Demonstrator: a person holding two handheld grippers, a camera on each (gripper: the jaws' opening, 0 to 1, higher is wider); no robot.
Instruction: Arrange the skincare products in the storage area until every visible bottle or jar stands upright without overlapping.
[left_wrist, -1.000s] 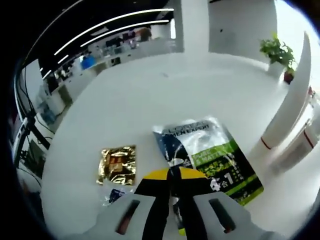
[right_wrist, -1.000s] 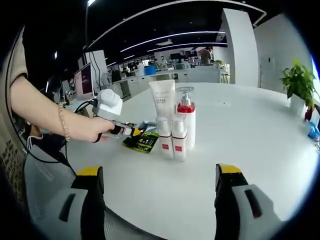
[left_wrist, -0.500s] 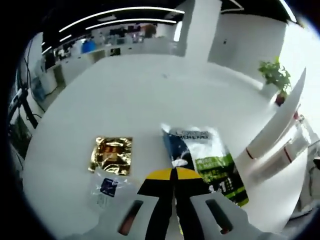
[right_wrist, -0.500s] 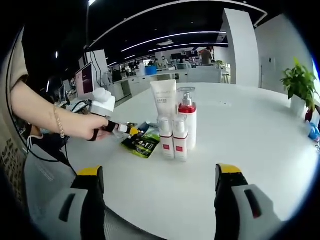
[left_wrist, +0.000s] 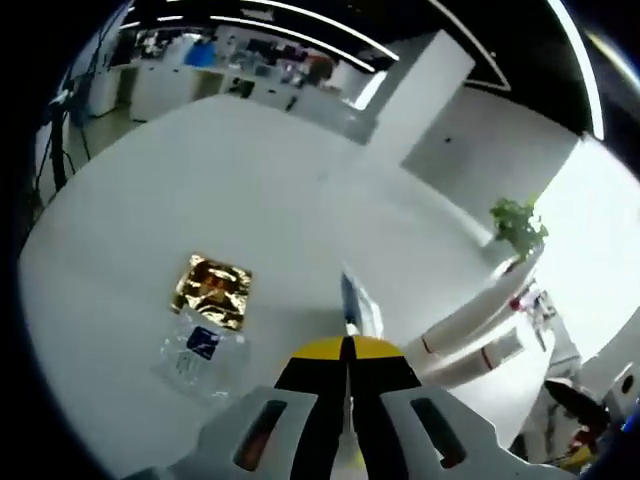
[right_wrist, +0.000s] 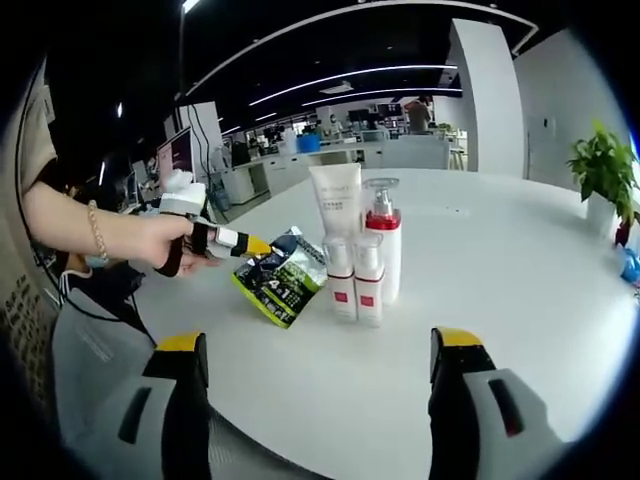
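The white worktop (right_wrist: 520, 300) carries everything. Near its middle stands the cluster of skincare products: a white tube (right_wrist: 336, 205) and a red-collared pump bottle (right_wrist: 382, 245) at the back, two small white bottles (right_wrist: 354, 282) touching in front, all upright and none overlapping.

Just beside the cluster, on its side nearer the person, the green-and-black sachet (right_wrist: 282, 276) hangs lifted at a tilt, its top edge pinched in the left gripper (right_wrist: 245, 244), whose jaws are pressed together on it. In the left gripper view the sachet (left_wrist: 358, 305) shows edge-on above the closed jaw tips. Judged from the lift, it is being carried clear or stood up.

The right gripper (right_wrist: 318, 385) hovers low over the near edge, jaws spread wide, holding nothing.

A gold foil sachet (left_wrist: 212, 290) and a clear sachet (left_wrist: 203, 350) lie flat towards the person's edge, well apart from the bottles. A potted plant (right_wrist: 603, 170) stands at the far corner. Nothing blocks the cluster; a swinging sachet could knock the small bottles.
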